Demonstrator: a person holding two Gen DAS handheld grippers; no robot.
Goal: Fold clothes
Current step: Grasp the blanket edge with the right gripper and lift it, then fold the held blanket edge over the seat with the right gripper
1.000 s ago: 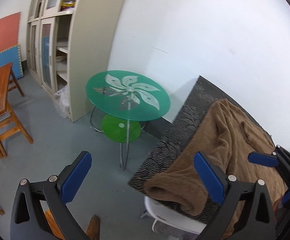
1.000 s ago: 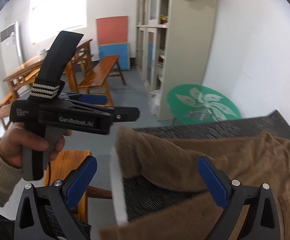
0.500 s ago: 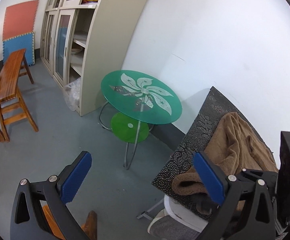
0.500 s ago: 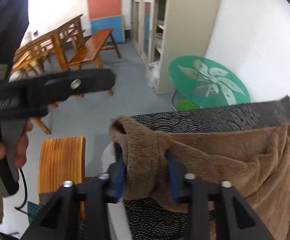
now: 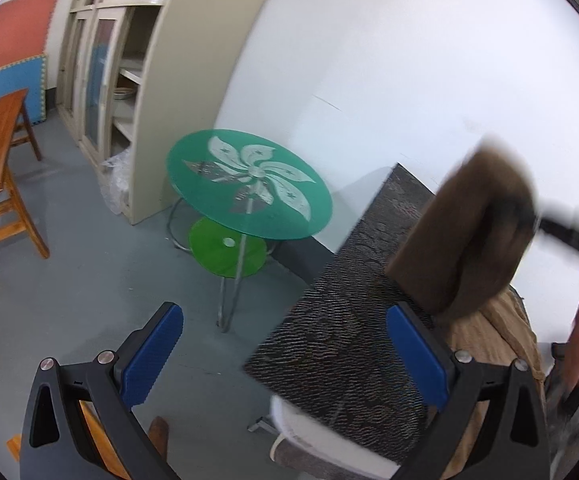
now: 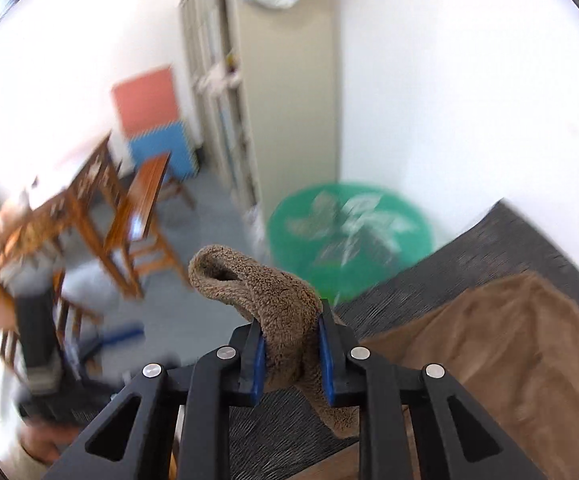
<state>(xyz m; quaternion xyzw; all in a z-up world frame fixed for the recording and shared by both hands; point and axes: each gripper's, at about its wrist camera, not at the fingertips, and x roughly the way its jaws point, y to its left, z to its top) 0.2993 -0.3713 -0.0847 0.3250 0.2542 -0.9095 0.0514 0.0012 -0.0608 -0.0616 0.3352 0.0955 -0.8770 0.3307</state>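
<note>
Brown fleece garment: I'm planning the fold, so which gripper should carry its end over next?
Right. The right gripper is closing on the brown fleece garment, already raised off the table; the left gripper is open, holding nothing.

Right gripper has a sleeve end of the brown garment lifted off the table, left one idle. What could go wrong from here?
1. The right gripper, its jaws closing, pinches only a narrow sleeve end of the brown garment; the fleece may slip out as the load grows.
2. The garment's bulk lies near the dark table's edge; pulling may drag it off.
3. The left gripper is open and holds nothing, so the fabric may bunch.
</note>
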